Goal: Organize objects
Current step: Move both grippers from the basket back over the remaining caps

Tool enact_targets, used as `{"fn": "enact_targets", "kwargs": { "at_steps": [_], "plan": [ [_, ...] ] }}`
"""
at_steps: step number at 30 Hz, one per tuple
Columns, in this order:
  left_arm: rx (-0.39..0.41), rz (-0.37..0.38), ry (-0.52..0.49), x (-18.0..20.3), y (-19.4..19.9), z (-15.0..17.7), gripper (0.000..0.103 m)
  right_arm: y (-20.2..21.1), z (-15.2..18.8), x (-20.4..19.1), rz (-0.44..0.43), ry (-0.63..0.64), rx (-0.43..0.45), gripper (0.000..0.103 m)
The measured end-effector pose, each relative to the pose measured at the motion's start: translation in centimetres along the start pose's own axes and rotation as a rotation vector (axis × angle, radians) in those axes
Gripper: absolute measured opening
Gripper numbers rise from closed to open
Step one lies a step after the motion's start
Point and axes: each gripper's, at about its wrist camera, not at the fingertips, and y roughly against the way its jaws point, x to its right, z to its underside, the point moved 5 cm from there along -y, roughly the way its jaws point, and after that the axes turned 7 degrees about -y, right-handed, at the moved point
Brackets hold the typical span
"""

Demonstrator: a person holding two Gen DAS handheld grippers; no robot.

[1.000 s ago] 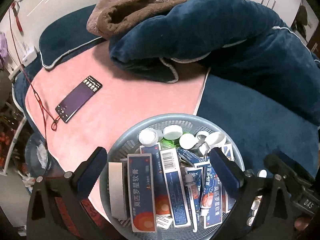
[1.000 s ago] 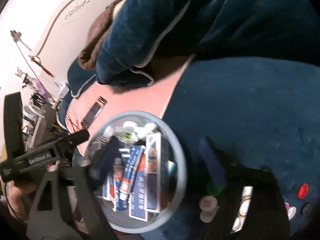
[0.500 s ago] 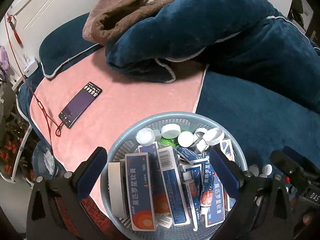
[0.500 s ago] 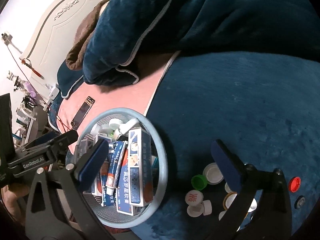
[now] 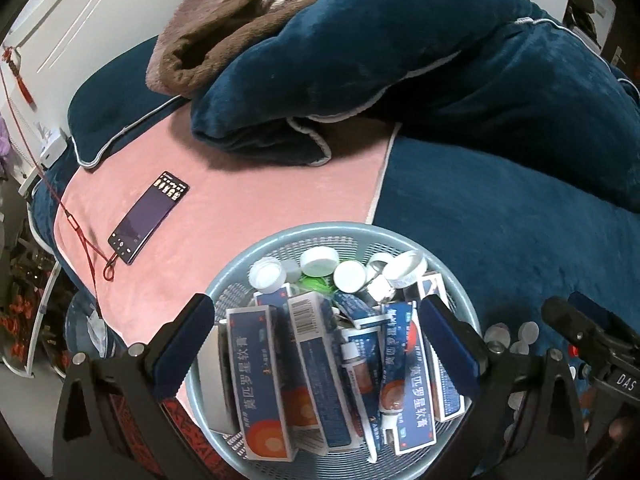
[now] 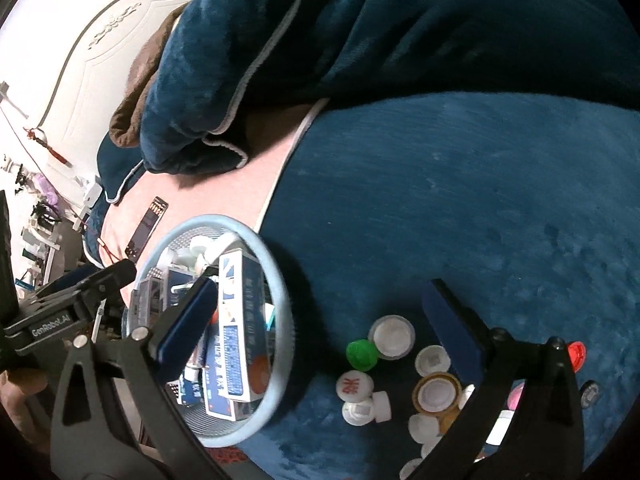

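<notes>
I see a full basket and a pile of caps on the bed.

On the far left a phone [image 5: 149, 215] lies on the pink blanket [image 5: 256, 200]. My left gripper [image 5: 316, 344] hangs over the blue basket [image 5: 320, 231] with its jaws wide apart, holding nothing. The basket is packed with blue boxes [image 5: 262, 384], tubes [image 5: 396, 368] and white caps [image 5: 320, 261]. Right of the basket, my right gripper [image 6: 320, 320] is also wide open and empty, above loose caps [image 6: 392, 336] and a green cap [image 6: 362, 354] on the blue bedcover [image 6: 460, 200].
</notes>
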Motion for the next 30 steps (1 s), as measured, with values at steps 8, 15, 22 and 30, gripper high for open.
{"fn": "enact_targets", "kwargs": {
  "at_steps": [8, 15, 22, 30],
  "plan": [
    [-0.003, 0.016, -0.044, 2.3, -0.1, -0.3, 0.102, 1.0, 0.3, 2.3, 0.028, -0.021, 0.007, 0.103],
    [-0.002, 0.039, -0.093, 5.0, -0.1, -0.4, 0.102, 2.4, 0.4, 5.8, 0.062, -0.071, 0.016, 0.103],
    [-0.027, 0.075, -0.164, 8.7, -1.1, -0.3, 0.102, 3.7, 0.9, 9.9, 0.107, -0.137, 0.02, 0.103],
    [-0.049, 0.115, -0.254, 13.0, -1.8, 0.0, 0.102, 4.9, 1.9, 14.7, 0.151, -0.207, 0.013, 0.103]
  ]
}}
